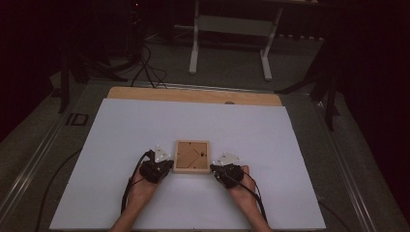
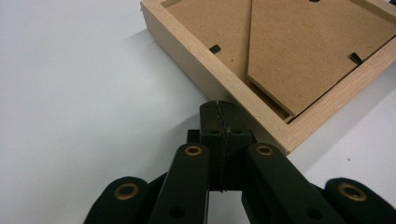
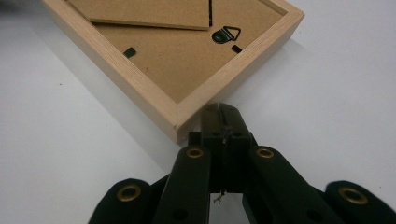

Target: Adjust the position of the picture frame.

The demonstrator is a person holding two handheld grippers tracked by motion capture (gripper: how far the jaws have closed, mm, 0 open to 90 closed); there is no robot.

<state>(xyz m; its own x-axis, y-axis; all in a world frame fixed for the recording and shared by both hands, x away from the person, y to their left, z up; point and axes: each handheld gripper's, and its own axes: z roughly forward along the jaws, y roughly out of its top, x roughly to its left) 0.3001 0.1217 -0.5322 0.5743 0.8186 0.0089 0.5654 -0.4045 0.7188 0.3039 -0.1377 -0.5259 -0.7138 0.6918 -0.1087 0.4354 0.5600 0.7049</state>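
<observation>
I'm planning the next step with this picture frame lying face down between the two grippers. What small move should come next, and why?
Probably open both grippers' jaws a little. The left gripper and right gripper are shut, each with its tip at a near corner of the wooden frame, which lies back side up on the white sheet. Shut jaws can only nudge the frame; opening them would allow a grip on its edges.

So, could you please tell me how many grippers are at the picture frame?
2: the left gripper at the wooden picture frame's left side, the right gripper at its right.
</observation>
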